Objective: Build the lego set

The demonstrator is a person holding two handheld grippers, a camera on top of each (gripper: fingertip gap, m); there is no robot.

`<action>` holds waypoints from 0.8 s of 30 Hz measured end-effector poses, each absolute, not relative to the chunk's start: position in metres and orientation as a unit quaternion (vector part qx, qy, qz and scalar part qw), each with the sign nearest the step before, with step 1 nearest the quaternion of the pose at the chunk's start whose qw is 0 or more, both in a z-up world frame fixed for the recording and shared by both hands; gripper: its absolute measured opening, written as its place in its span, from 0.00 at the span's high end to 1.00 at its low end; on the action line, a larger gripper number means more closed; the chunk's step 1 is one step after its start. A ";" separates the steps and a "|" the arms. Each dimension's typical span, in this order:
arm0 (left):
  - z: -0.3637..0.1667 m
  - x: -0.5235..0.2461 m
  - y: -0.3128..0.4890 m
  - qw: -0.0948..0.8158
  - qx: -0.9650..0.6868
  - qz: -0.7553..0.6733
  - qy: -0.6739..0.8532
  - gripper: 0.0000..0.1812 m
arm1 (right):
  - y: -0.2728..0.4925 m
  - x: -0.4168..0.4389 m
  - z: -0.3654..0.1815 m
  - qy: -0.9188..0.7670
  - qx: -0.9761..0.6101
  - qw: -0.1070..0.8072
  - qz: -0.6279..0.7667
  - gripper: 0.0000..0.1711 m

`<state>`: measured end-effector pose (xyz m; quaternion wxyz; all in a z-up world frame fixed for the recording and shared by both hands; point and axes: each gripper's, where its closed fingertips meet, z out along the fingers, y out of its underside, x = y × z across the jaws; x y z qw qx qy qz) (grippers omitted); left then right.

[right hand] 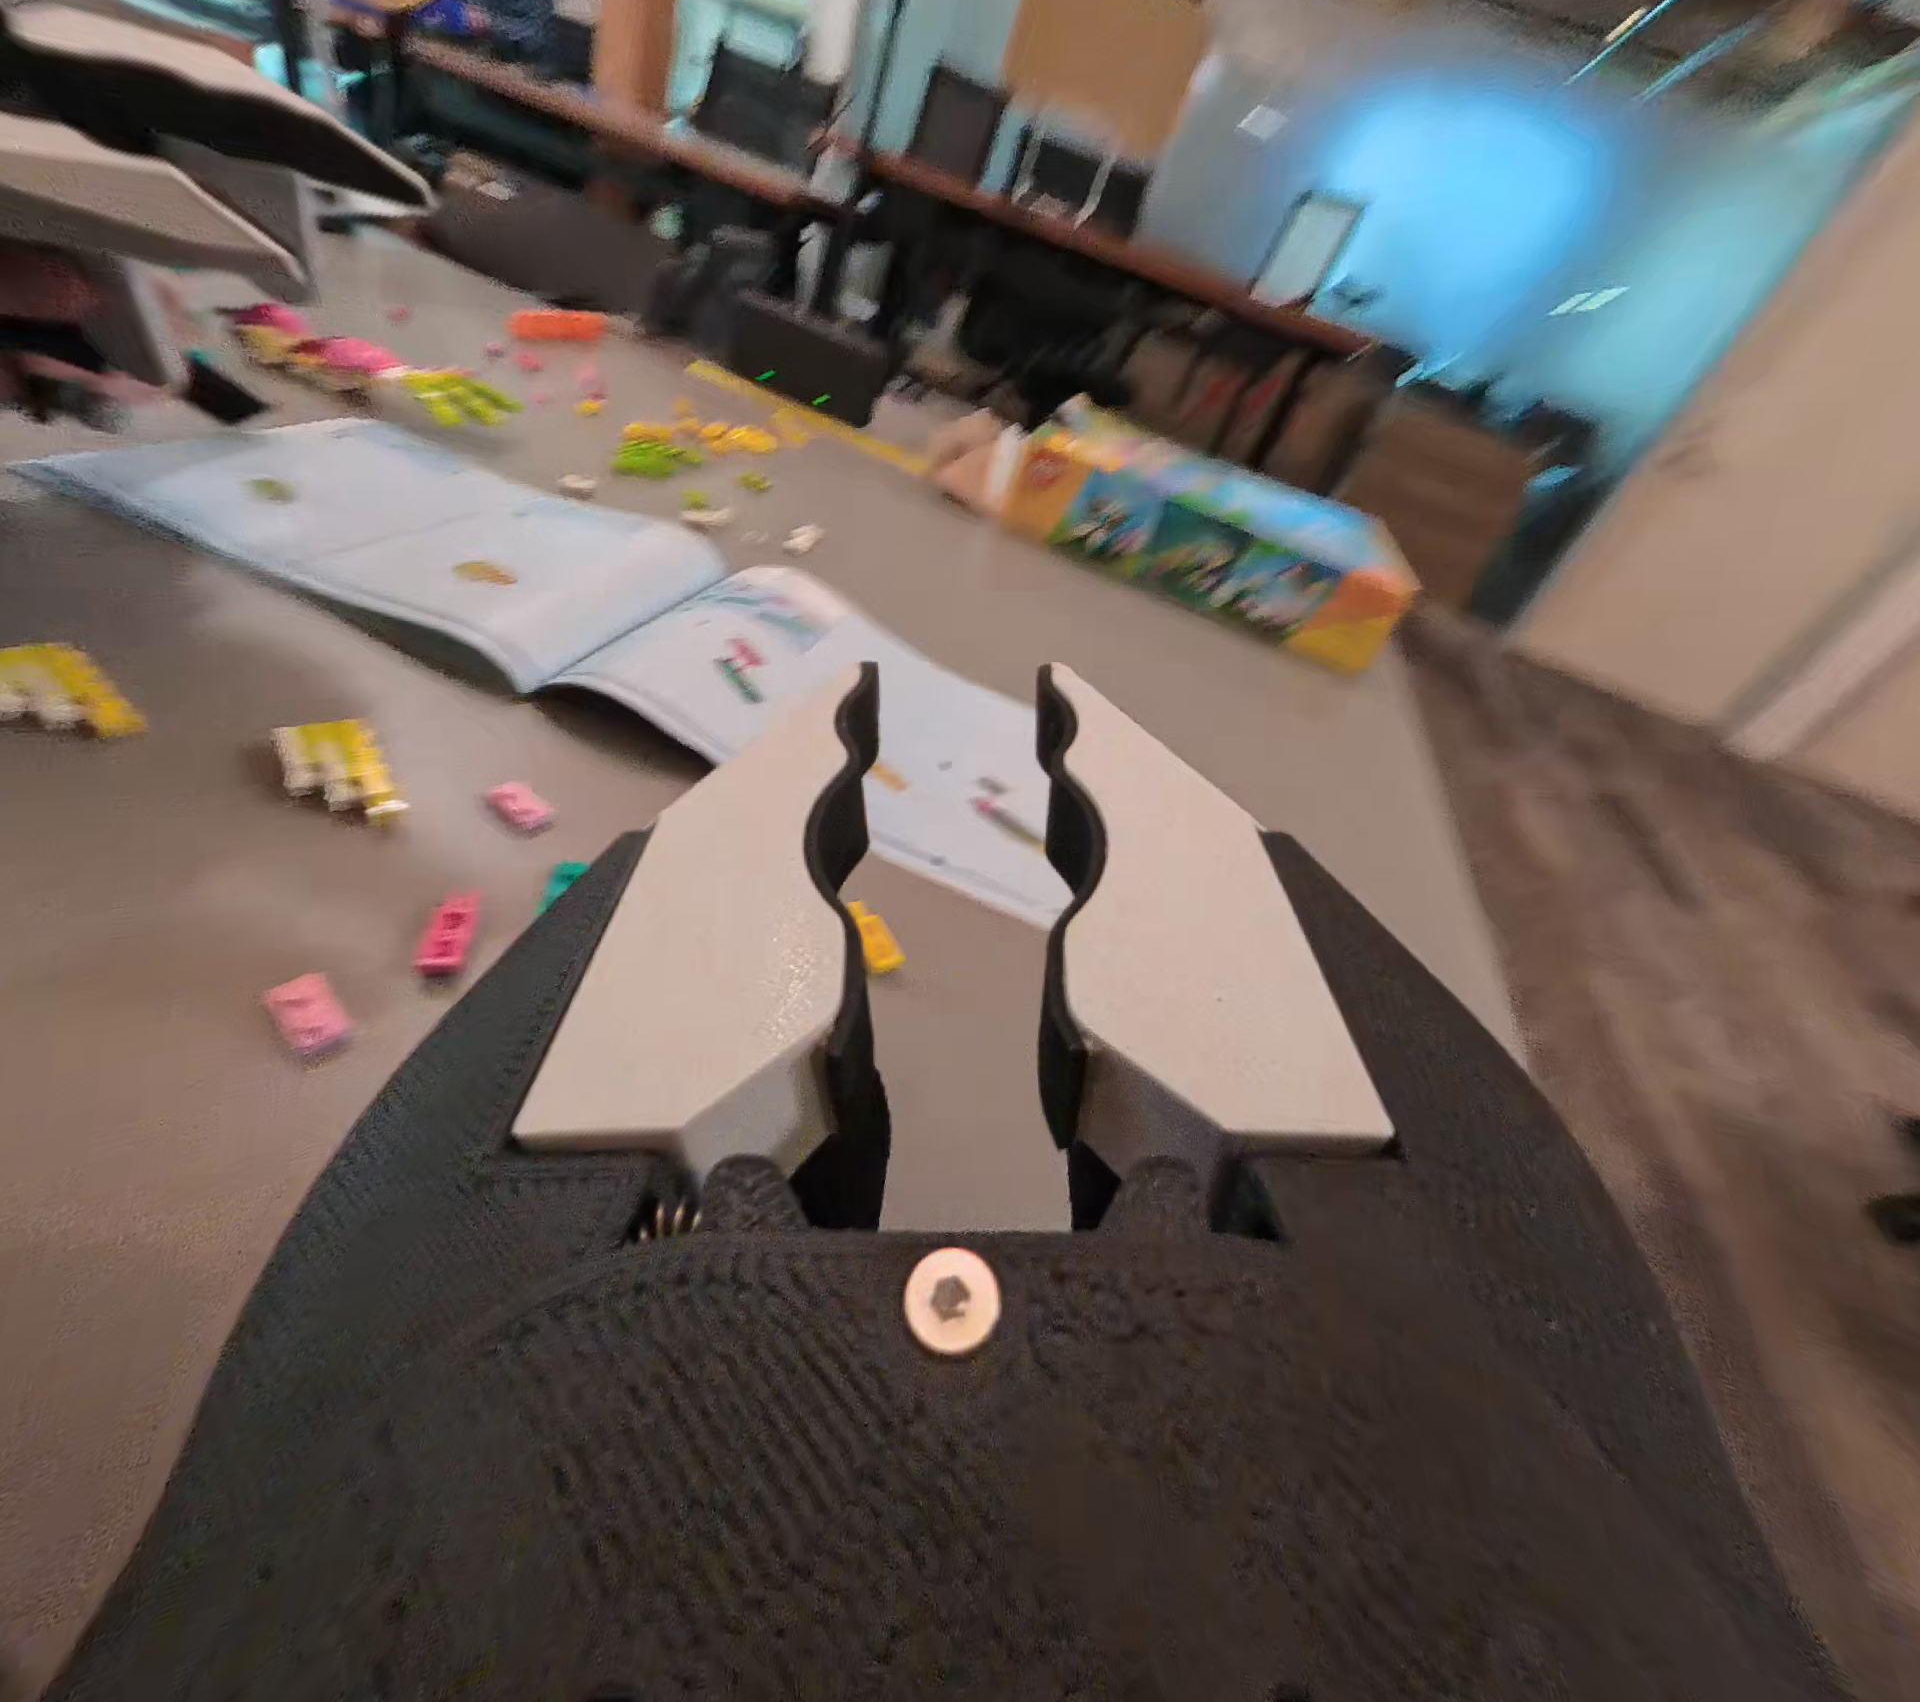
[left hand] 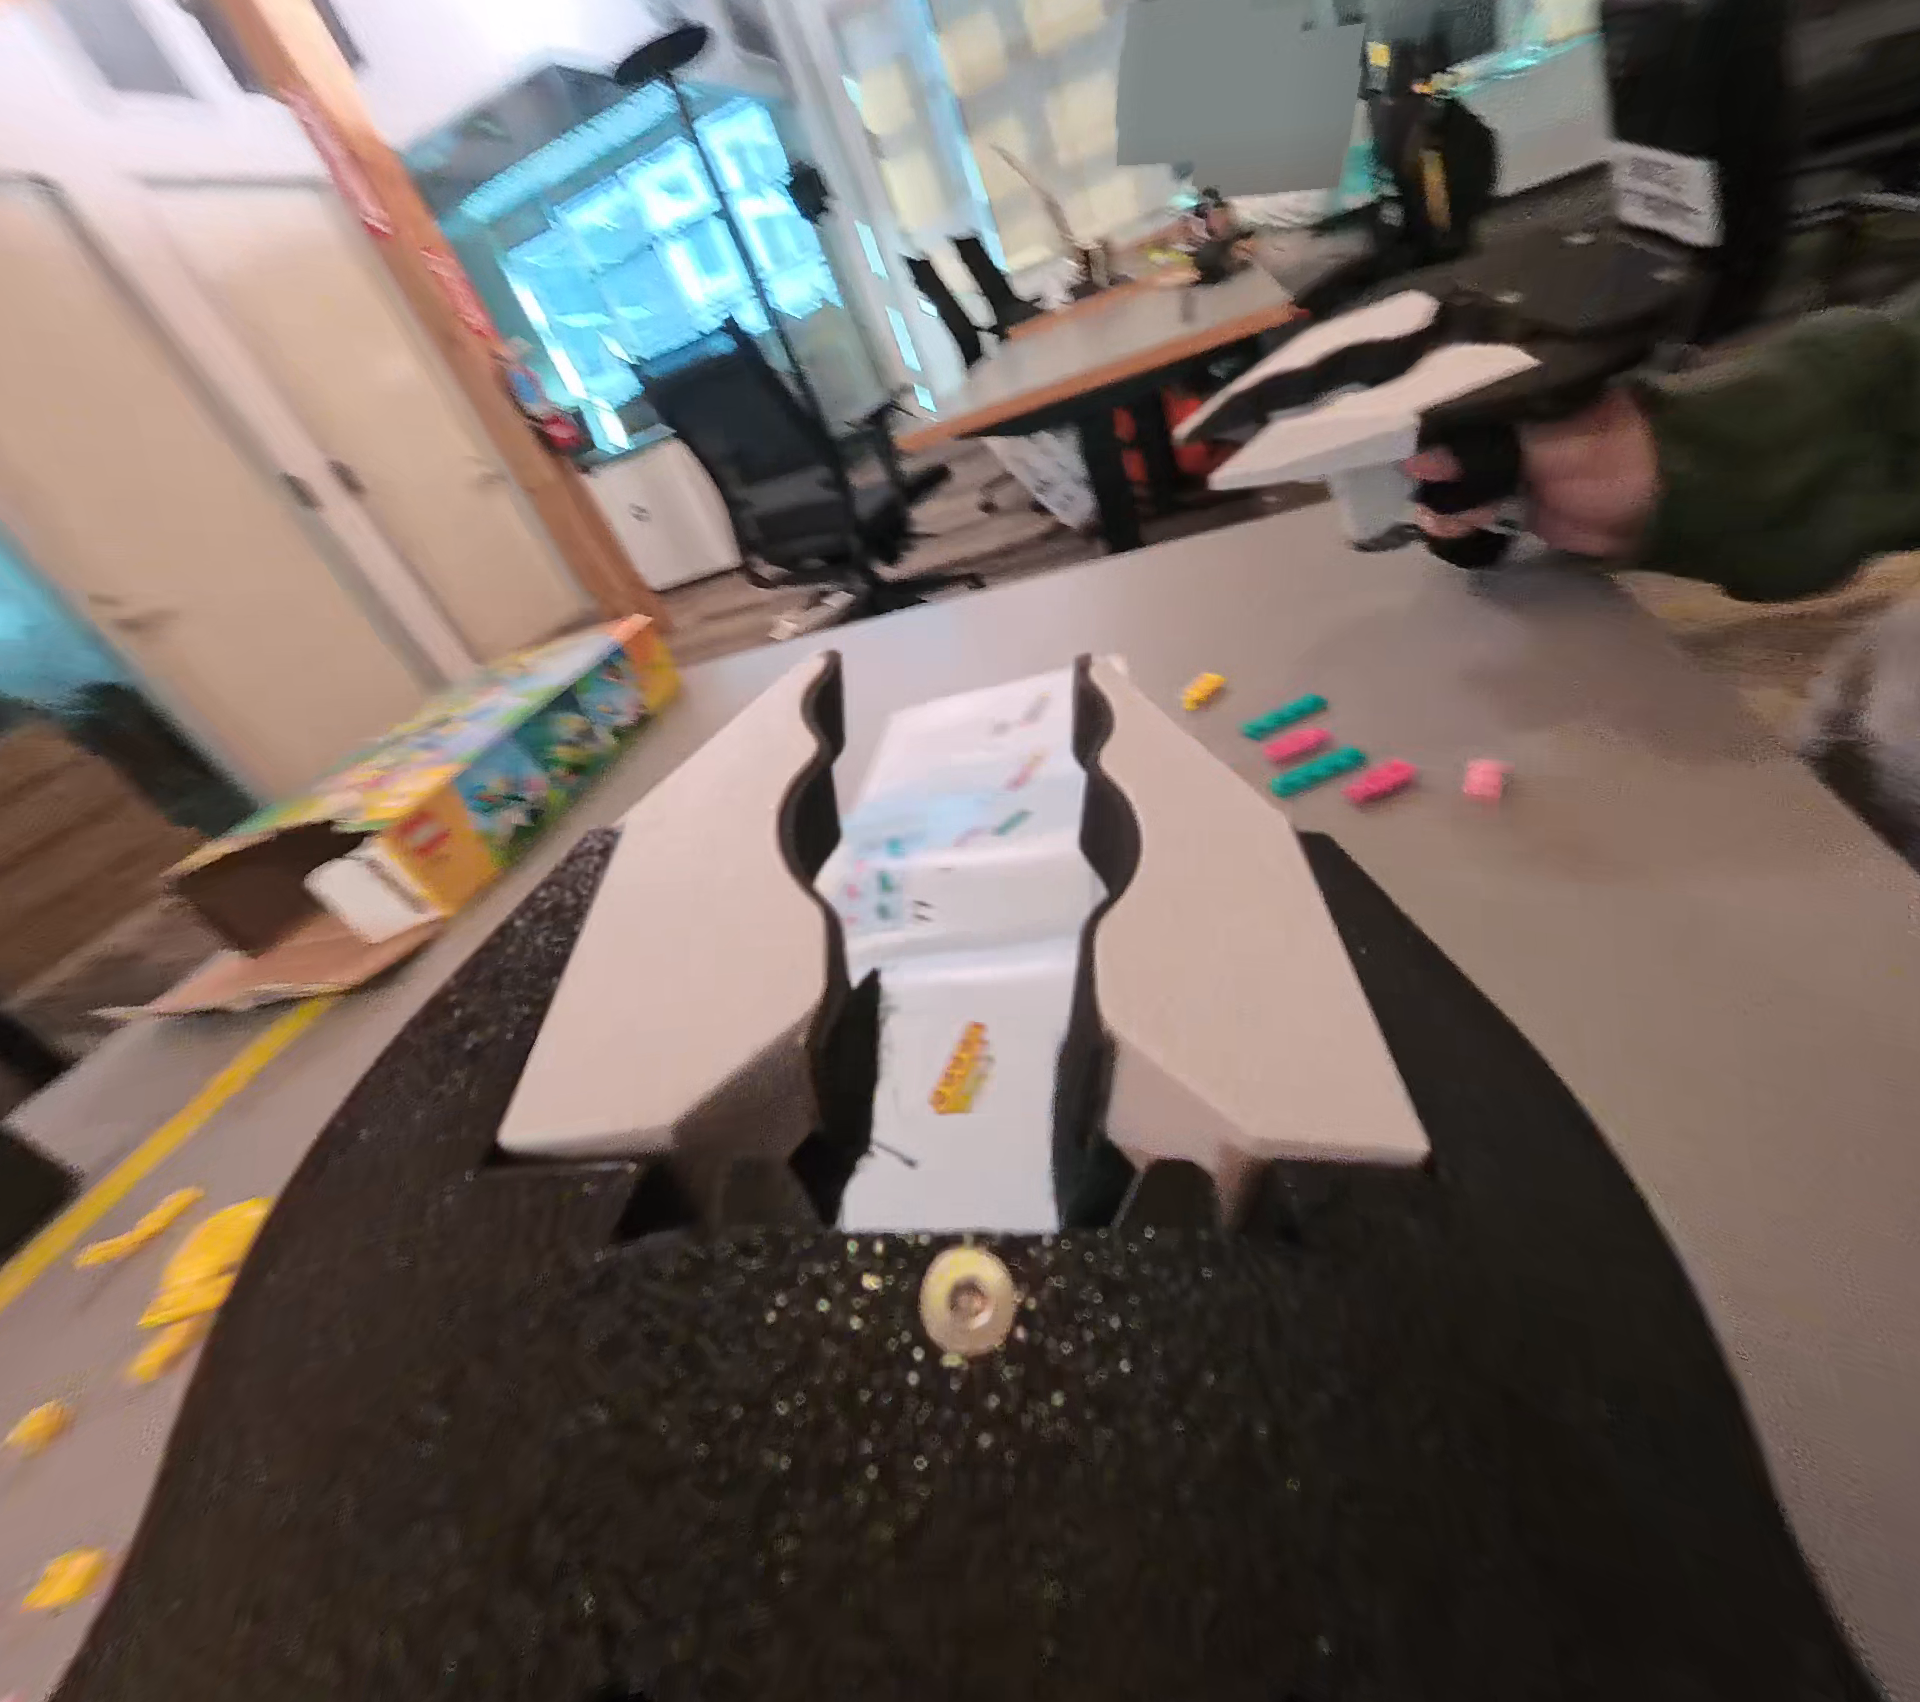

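Both grippers hung above the table (right hand: 1195, 613), empty, each with its jaws released and a clear gap between the fingers. The landmark was the booklet (right hand: 436, 530), lying open on the table. Seen between the fingers of the left gripper (left hand: 956, 676), an orange brick (left hand: 961, 1068) lay on the booklet's near page. The right gripper (right hand: 956, 681) pointed over the booklet's corner, and a small yellow brick (right hand: 876, 935) sat on the table just beside that corner, under its left finger.

To one side of the booklet lay a short row of teal bricks (left hand: 1286, 716) and pink bricks (left hand: 1380, 782), each apart from its neighbours. Beyond the booklet were scattered green and yellow pieces (right hand: 665, 447), too blurred to sort. The box (right hand: 1205, 540) stood past the booklet's far page.

These bricks would likely be very light, rigid and smooth, so a pinch ought to land square on the two long sides, low and centred; a grip on the studs or on one corner could make a brick squirt out or spin. The thin plates lay flat, leaving little edge to catch, and the page under the orange brick might slide or lift with it
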<state>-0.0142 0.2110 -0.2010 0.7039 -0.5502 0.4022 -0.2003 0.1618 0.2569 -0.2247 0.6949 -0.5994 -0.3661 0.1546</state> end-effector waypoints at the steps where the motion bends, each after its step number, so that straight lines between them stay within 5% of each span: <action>1: -0.195 -0.019 0.212 0.720 -0.542 -0.183 0.392 0.76 | 0.258 0.165 -0.222 -0.364 -0.587 0.712 0.131 0.84; 16: -0.204 -0.009 0.209 0.714 -0.538 -0.178 0.411 0.78 | 0.250 0.155 -0.230 -0.417 -0.565 0.703 0.114 0.86; 24: -0.213 -0.003 0.209 0.701 -0.543 -0.171 0.430 0.79 | 0.228 0.146 -0.304 -0.512 -0.728 0.395 0.227 0.87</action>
